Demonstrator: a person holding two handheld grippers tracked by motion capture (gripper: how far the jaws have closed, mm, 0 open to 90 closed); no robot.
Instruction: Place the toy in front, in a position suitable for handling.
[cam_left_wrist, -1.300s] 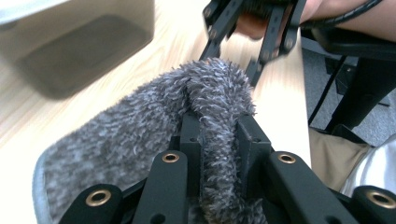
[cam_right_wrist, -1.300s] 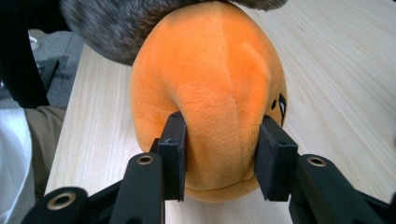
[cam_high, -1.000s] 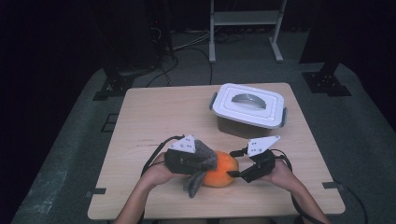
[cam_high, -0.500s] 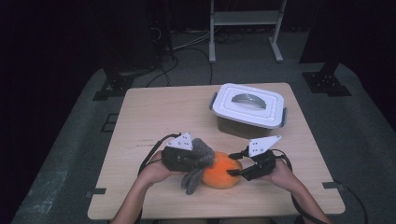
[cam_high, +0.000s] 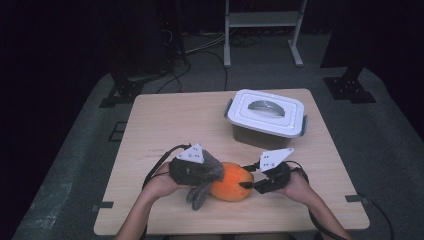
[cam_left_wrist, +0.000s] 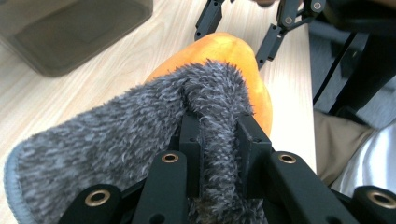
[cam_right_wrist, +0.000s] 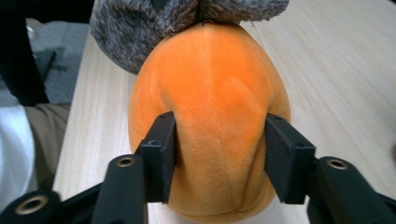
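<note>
An orange plush toy lies near the table's front edge, between my two grippers. A grey fuzzy cloth is draped over its left end. My left gripper is shut on a fold of that cloth, which lies against the plush. My right gripper comes in from the right. Its jaws have just been closing, and in the right gripper view both pads press into the sides of the plush. The cloth hangs over the plush's far end.
A grey box with a white handled lid stands at the back right of the wooden table. Its grey side is seen up close in the left gripper view. The person's legs lie just past the front edge.
The right gripper's jaws have drawn in onto the end of the orange plush. The left gripper and cloth have shifted slightly left. Both hands stay in about the same place.
</note>
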